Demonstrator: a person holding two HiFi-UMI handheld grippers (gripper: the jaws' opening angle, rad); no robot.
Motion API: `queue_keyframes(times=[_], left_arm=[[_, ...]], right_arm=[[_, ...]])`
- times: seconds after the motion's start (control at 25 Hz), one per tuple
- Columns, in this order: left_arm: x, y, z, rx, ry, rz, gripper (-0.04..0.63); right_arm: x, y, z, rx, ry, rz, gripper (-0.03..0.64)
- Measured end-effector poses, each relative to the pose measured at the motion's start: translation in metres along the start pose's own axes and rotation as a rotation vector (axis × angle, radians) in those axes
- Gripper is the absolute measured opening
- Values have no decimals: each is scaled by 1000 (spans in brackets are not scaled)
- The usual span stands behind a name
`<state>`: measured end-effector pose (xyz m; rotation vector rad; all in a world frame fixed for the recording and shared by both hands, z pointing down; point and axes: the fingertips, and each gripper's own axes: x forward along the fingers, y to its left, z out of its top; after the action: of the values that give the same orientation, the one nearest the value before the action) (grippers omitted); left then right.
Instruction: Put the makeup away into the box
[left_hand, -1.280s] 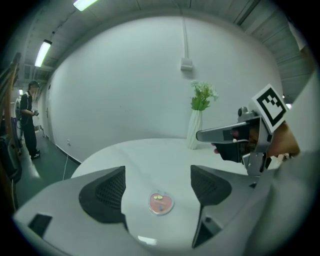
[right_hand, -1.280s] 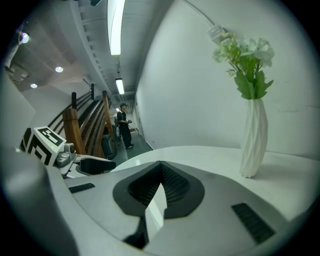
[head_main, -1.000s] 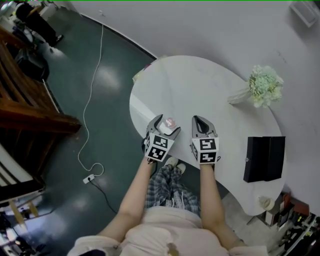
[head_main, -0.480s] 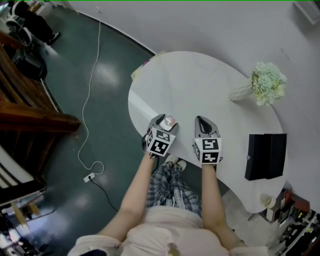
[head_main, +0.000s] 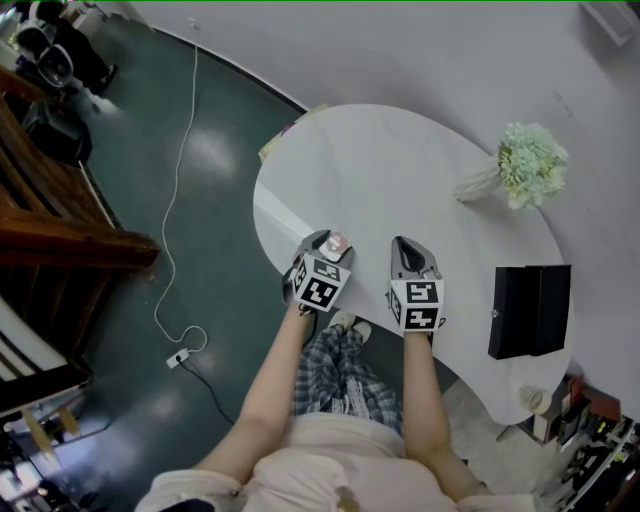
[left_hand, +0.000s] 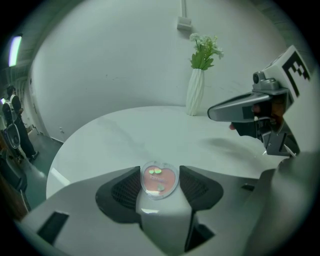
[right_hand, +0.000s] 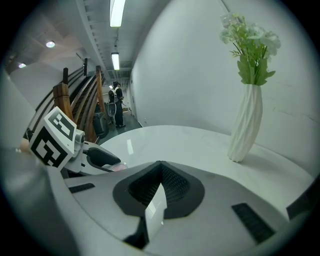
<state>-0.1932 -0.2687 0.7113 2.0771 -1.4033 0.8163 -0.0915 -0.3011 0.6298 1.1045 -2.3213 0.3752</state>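
A small clear compact (head_main: 337, 241) with a pink heart-shaped inside lies near the front left edge of the white table (head_main: 370, 170). My left gripper (head_main: 334, 243) is over it with its jaws closing. In the left gripper view both pads touch the sides of the compact (left_hand: 159, 179), which sits between the jaws of the left gripper (left_hand: 160, 172). My right gripper (head_main: 410, 245) hovers beside it to the right, shut with nothing in it; its tips meet in the right gripper view (right_hand: 160, 164). The black box (head_main: 528, 312) stands open at the table's right edge.
A white vase of pale flowers (head_main: 520, 170) lies toward the table's far right. A white cable (head_main: 175, 200) runs across the dark floor on the left, next to wooden stairs (head_main: 50, 220). A person's legs are under the table's near edge.
The left gripper's jaws have narrowed around the compact and the gripper has sunk slightly. The right gripper has hardly moved.
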Motion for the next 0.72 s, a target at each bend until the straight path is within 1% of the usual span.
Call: queue_keyframes(times=[0.08, 0.16, 0.32, 0.4, 0.56, 0.72], left_arm=[[-1, -2, 1, 14, 3, 4, 250], [-1, -6, 3, 23, -7, 11, 249], [-4, -13, 13, -10, -50, -4, 247], [-10, -12, 25, -7, -68, -14, 247], [-14, -29, 55, 42, -107, -44, 247], [-13, -62, 91, 101, -152, -104, 247]], right_arm=[[-4, -2, -1, 5, 0, -4, 17], [-8, -8, -3, 12, -7, -10, 17], [-19, -23, -7, 34, -18, -40, 17], [-23, -27, -3, 46, -28, -60, 17], [-41, -47, 2, 77, -55, -112, 17], [-70, -77, 2, 116, -84, -196, 17]])
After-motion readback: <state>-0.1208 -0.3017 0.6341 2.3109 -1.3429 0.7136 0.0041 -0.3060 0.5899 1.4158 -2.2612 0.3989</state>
